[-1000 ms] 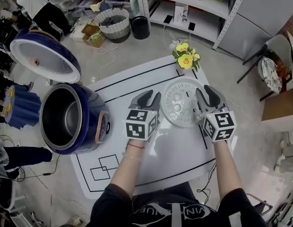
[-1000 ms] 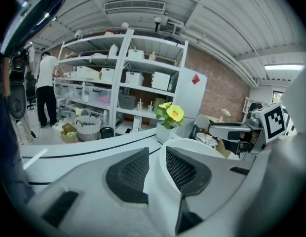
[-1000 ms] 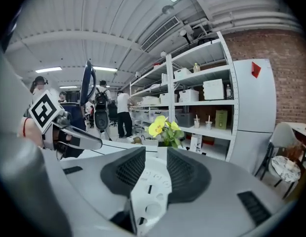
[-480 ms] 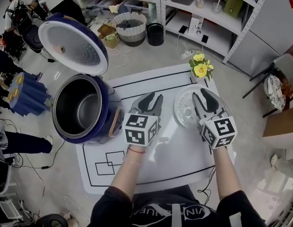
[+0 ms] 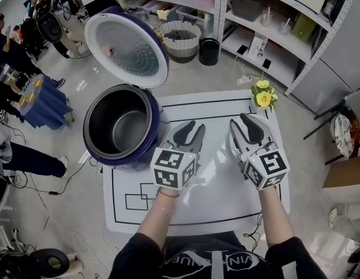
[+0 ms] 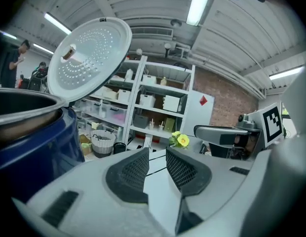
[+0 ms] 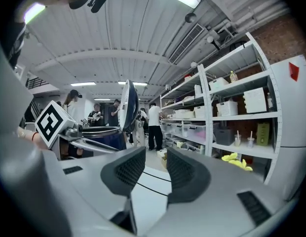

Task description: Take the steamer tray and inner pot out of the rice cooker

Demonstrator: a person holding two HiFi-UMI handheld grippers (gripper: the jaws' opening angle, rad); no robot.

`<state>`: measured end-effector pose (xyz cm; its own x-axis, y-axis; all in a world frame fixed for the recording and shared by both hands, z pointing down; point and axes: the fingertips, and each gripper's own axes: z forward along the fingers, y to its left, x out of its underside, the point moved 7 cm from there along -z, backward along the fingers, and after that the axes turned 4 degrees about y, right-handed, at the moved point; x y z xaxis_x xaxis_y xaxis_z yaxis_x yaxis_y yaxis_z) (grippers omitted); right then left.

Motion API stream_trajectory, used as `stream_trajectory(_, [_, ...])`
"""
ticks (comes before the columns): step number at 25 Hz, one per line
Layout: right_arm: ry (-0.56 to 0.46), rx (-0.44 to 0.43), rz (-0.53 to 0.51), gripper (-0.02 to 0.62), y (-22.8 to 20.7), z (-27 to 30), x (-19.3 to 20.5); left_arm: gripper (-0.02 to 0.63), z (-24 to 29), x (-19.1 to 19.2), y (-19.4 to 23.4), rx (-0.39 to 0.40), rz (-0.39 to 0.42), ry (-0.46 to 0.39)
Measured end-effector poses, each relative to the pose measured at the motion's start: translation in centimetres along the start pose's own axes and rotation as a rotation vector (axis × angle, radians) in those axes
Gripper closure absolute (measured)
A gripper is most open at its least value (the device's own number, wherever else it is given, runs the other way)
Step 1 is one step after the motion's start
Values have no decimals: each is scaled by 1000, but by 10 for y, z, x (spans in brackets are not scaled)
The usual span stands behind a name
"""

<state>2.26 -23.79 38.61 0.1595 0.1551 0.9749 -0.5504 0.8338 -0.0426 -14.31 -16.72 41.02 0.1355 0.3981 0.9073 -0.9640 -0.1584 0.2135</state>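
with left tool [image 5: 193, 127] and right tool [image 5: 239, 121] empty, narrowly apart, pinch opposite sides of the pot [image 5: 119, 127] rim and lift level.

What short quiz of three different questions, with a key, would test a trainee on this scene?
1. Fill in: the inner pot sits ___ the rice cooker.
2. True or false: the cooker's lid stands open.
3. Between the left gripper's jaws is: A the pot, B nothing, C flowers.
Key: 1 inside; 2 true; 3 B.
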Motion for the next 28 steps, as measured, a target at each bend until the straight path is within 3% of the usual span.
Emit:
stream_trajectory(21, [-64, -247, -41, 480, 86, 43, -53, 512, -108, -22, 16, -35, -60, -161])
stream_trajectory(28, [-60, -347, -59, 480, 125, 60, -66, 512, -154, -22, 31, -104, -91, -216])
